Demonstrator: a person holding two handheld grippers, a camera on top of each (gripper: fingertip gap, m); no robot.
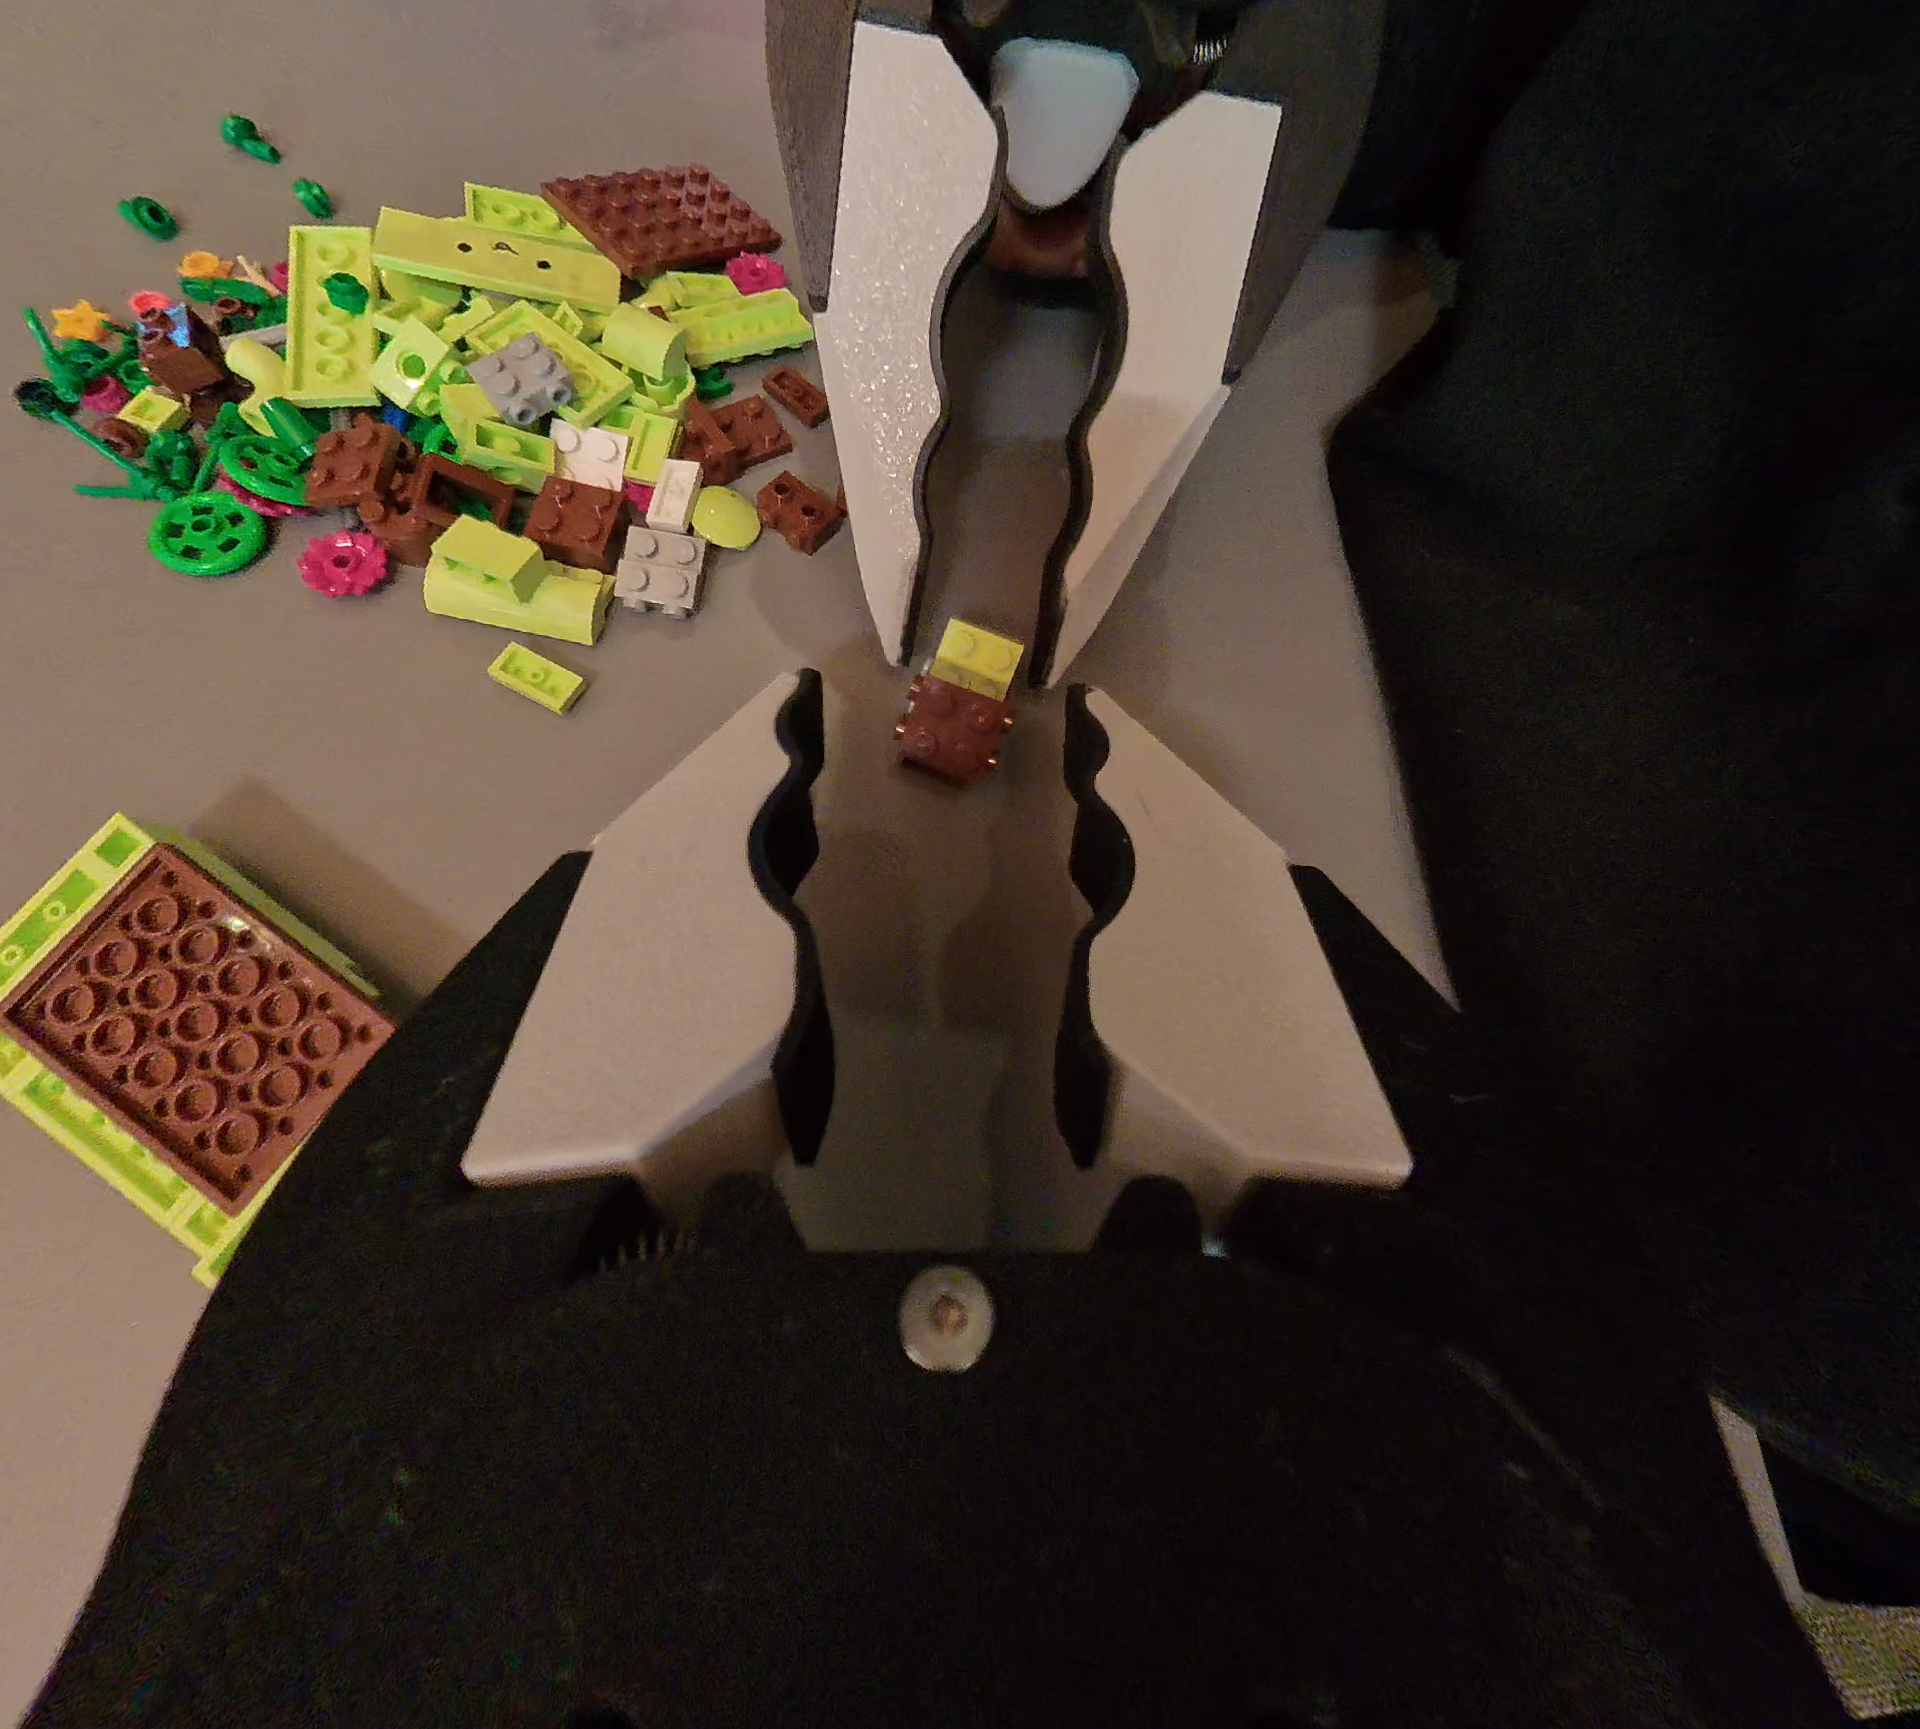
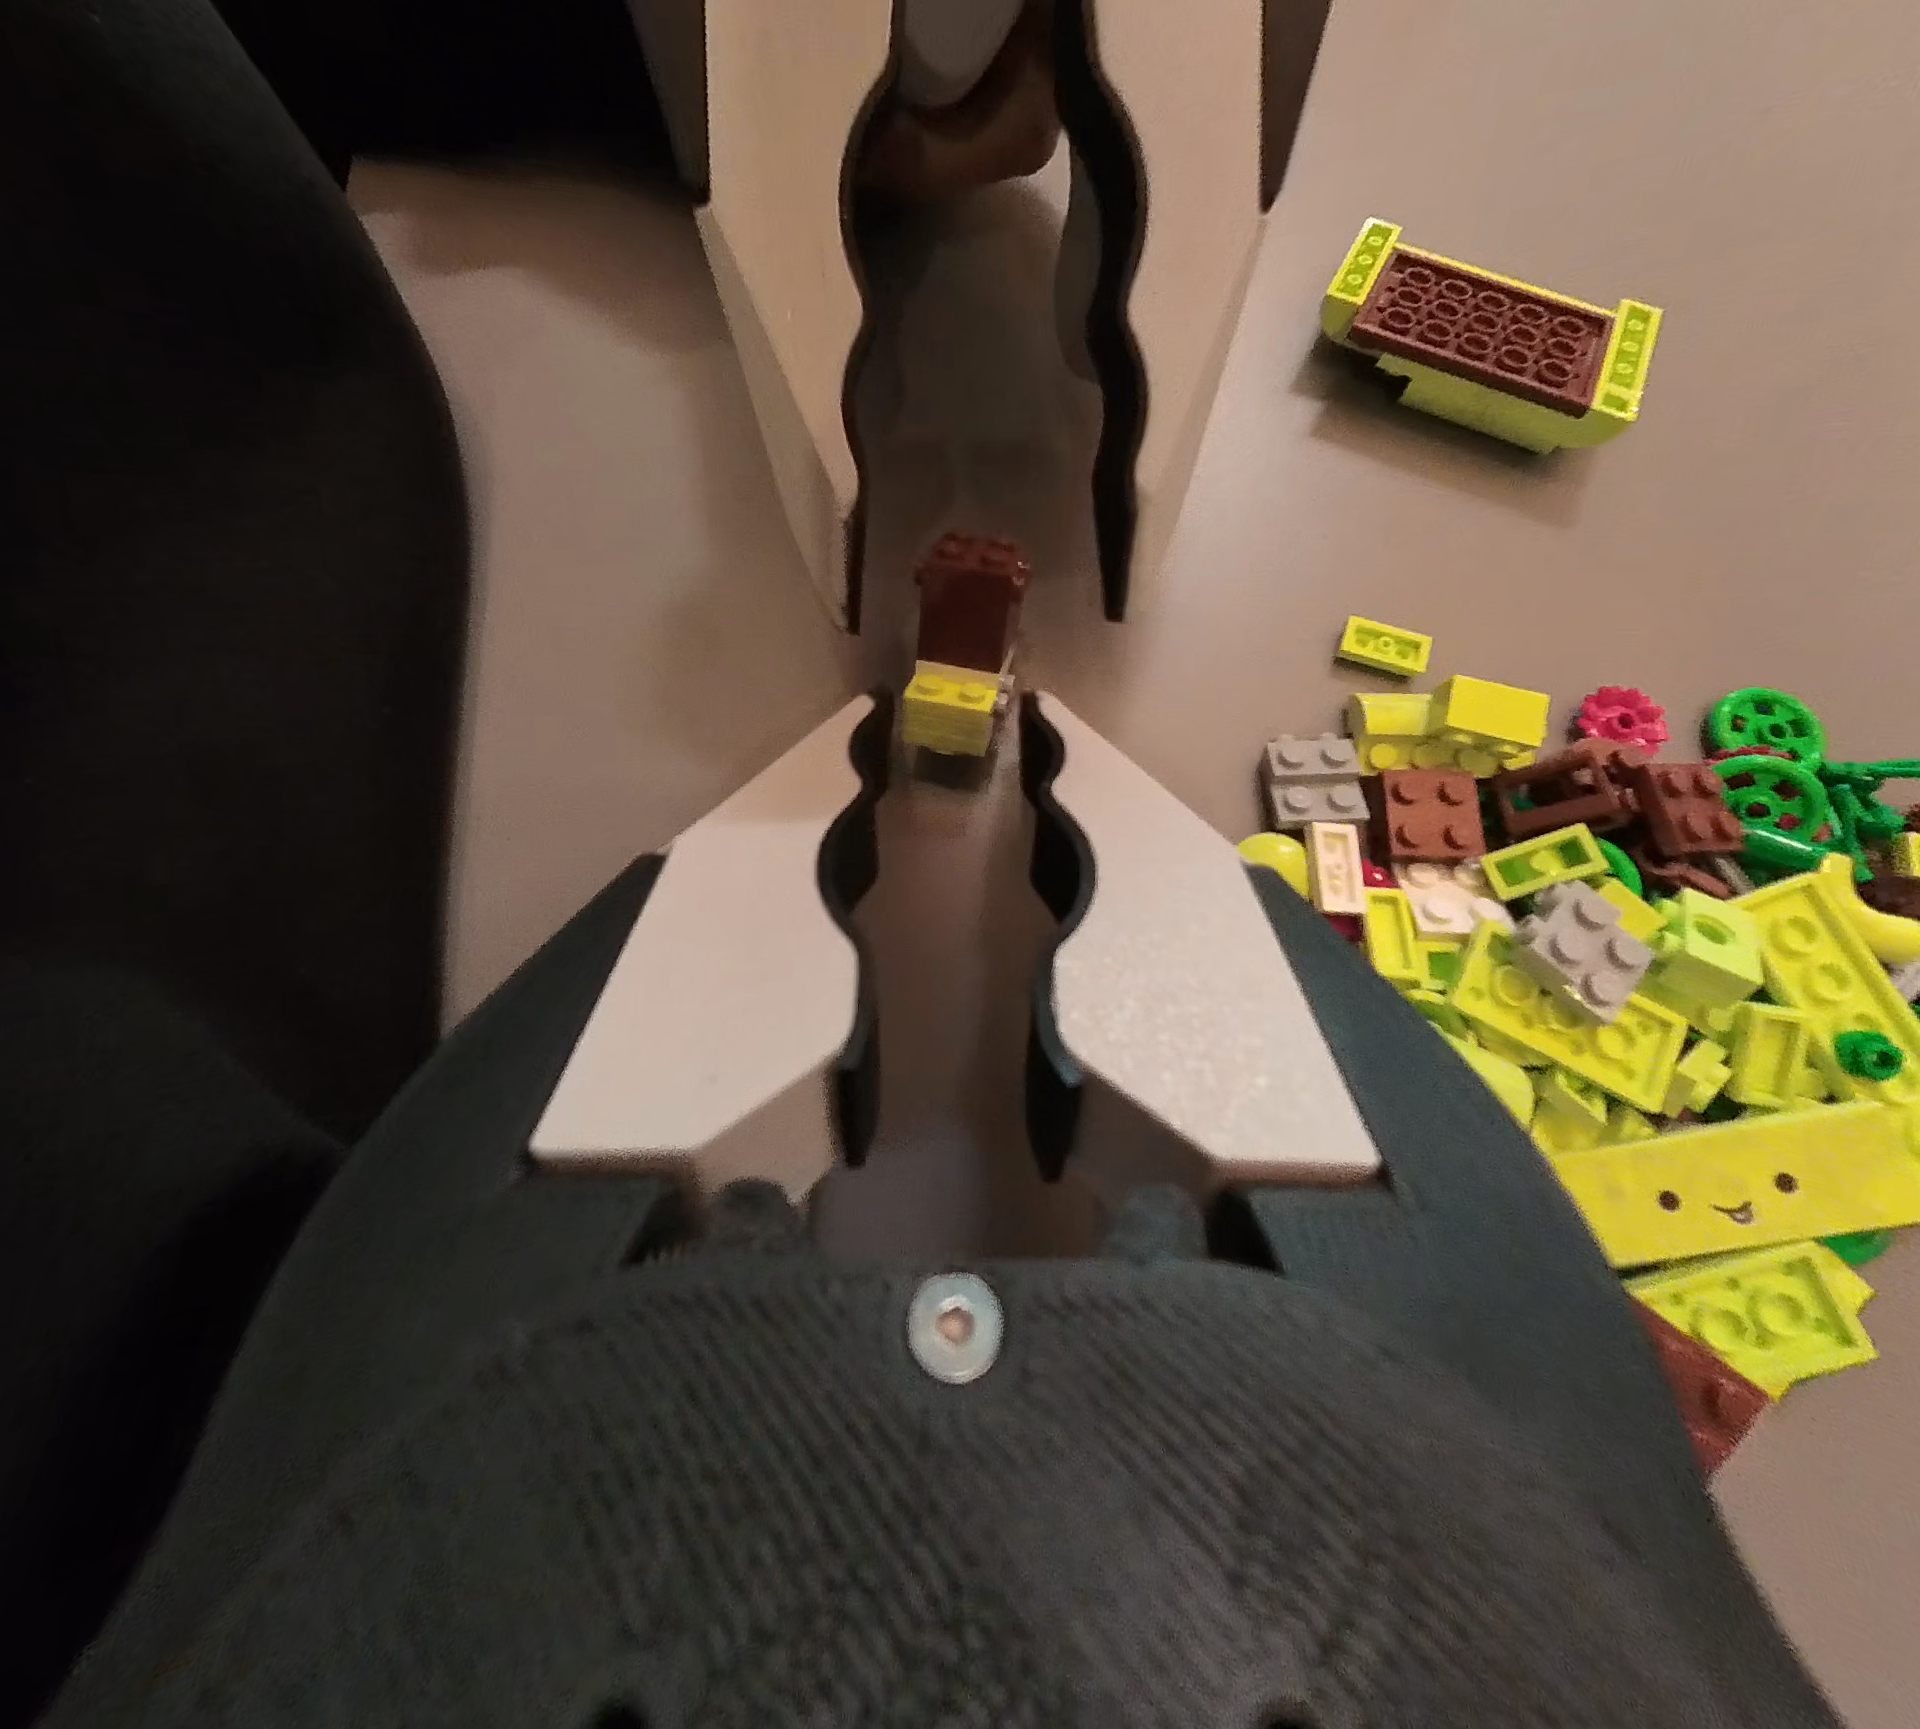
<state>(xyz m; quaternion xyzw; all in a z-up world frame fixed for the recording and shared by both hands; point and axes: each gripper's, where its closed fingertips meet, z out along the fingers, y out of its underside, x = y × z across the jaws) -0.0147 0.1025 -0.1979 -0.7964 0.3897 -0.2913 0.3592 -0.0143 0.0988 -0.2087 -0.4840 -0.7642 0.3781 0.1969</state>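
Observation:
A small stack, a lime brick [image 2: 951,713] joined to a brown brick [image 2: 971,609], sits between two grippers that face each other tip to tip. My right gripper [image 2: 956,705] is shut on the lime brick. It also shows in the left wrist view [image 1: 971,666], coming from the top, with the lime brick [image 1: 977,656] between its tips and the brown brick [image 1: 951,729] sticking out. My left gripper [image 1: 943,690] is open. Its fingertips stand on either side of the brown brick with a gap on each side. It also shows in the right wrist view [image 2: 982,614].
A pile of loose lime, brown, grey and green bricks [image 1: 468,391] [image 2: 1610,952] lies on the grey table [image 1: 312,744]. A brown plate framed with lime bricks [image 1: 166,1004] [image 2: 1486,339] lies apart. A single lime plate [image 1: 538,677] lies near the pile. A person's dark clothing [image 1: 1662,536] borders the table. Less than 4 cm separates the two grippers' tips.

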